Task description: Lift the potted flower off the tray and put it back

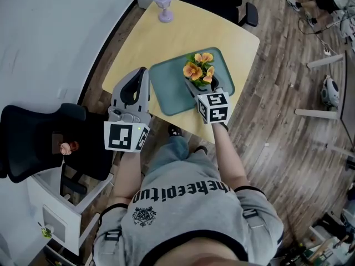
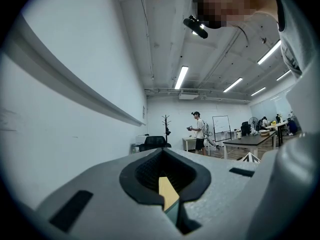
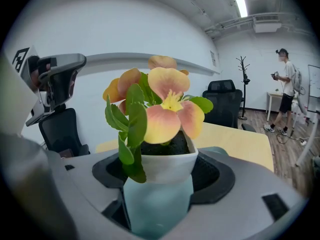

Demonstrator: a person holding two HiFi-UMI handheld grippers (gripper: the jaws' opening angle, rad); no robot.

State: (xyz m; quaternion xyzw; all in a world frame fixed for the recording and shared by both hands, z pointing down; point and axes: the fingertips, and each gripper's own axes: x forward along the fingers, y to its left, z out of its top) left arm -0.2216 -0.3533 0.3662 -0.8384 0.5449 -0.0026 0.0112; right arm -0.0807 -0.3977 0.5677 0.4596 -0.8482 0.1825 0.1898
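Right gripper: clamped on the potted flower. Its own view shows the white pot seated in the notch between the two jaws, one jaw on each side. The hold is low under the rim, so the leaves and orange blooms stand free above.
Potted flower: upright, over the teal tray, a little toward 3 o'clock from the tray's middle. Whether its base rests on the tray or hangs just above it cannot be told. The pale teal under the pot in the right gripper view is probably tray seen through the gap.
Left gripper: jaws together on nothing, with only a sliver of table and tray showing through the slit. It sits at the tray's 9 o'clock, just off its edge, likely because one gripper suffices for the pot.
Table: pale wood. A purple goblet stands well apart at the tray's 11 o'clock, clear of any lift path.
Step in hand: the hold on the pot, either just before the lift or at the set-down.
Risk: a tilt could spill soil, so a level, straight move suits the pot.
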